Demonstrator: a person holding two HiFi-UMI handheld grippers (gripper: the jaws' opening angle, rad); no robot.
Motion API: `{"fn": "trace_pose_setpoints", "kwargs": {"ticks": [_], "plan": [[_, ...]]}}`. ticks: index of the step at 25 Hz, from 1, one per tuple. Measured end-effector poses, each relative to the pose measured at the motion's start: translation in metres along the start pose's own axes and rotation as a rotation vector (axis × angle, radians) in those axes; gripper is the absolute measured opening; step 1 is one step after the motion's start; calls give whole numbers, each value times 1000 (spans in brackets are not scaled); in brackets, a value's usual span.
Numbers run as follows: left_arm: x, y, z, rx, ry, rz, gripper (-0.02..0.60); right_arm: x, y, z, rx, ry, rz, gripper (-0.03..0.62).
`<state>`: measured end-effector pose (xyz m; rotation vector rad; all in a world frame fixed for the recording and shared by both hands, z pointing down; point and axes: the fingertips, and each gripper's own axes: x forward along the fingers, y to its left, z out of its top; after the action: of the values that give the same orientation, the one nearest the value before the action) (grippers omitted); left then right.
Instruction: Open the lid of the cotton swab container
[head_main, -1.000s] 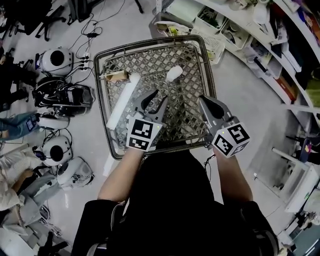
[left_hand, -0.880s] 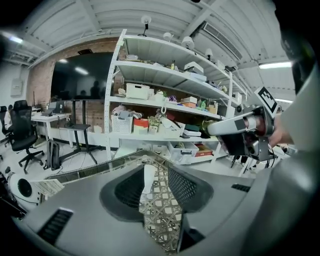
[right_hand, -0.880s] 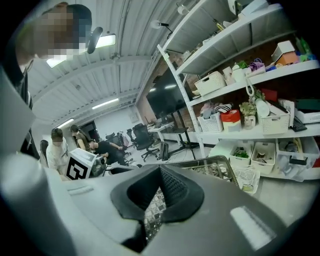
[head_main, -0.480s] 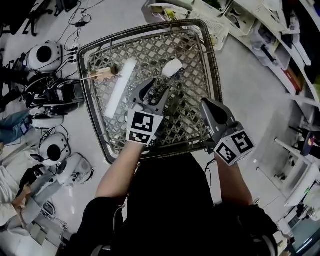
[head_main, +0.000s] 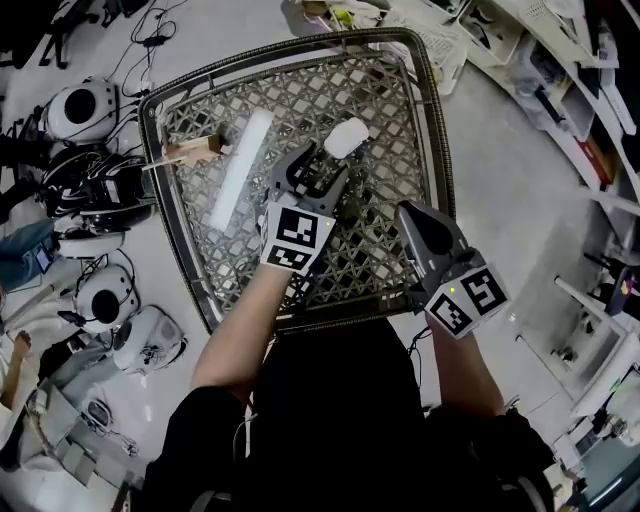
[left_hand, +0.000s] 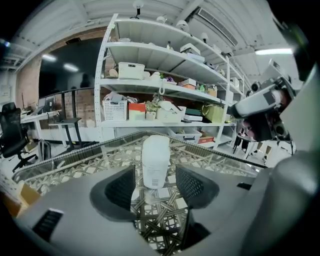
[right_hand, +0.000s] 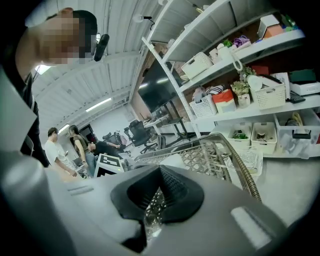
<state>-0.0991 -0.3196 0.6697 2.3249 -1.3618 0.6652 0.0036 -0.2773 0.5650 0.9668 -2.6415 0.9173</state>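
Observation:
The cotton swab container (head_main: 347, 137) is a white, lidded tub standing on the woven table top. In the left gripper view the container (left_hand: 155, 161) stands upright, centred just past the two pads and apart from both. My left gripper (head_main: 320, 165) is open; its jaws have just been opening and hold nothing. It points at the container from the near side. My right gripper (head_main: 407, 212) hovers over the table's right part, shut with nothing in it. In the right gripper view its pads (right_hand: 172, 187) meet.
The table rim (head_main: 160, 180) frames a lattice top. A long white strip (head_main: 240, 170) and a small brown block (head_main: 193, 150) lie at the left. White headsets (head_main: 80, 110) and cables cover the floor on the left. Shelves with baskets (left_hand: 116, 110) stand behind the table.
My left gripper has moved forward and down toward the container, and its jaws have spread wider. My right gripper has sunk a little and stayed shut.

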Motion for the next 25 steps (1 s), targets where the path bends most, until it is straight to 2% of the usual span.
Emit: {"fn": "trace_pose_setpoints", "kwargs": {"ticks": [11, 17, 25], "plan": [[36, -1, -9, 31, 24, -25, 239, 6, -12, -12, 25, 21, -2, 11], [42, 3, -11, 76, 39, 42, 239, 3, -22, -10, 41, 24, -22, 11], [46, 9, -15, 75, 76, 103, 202, 0, -18, -9, 52, 31, -17, 11]]}}
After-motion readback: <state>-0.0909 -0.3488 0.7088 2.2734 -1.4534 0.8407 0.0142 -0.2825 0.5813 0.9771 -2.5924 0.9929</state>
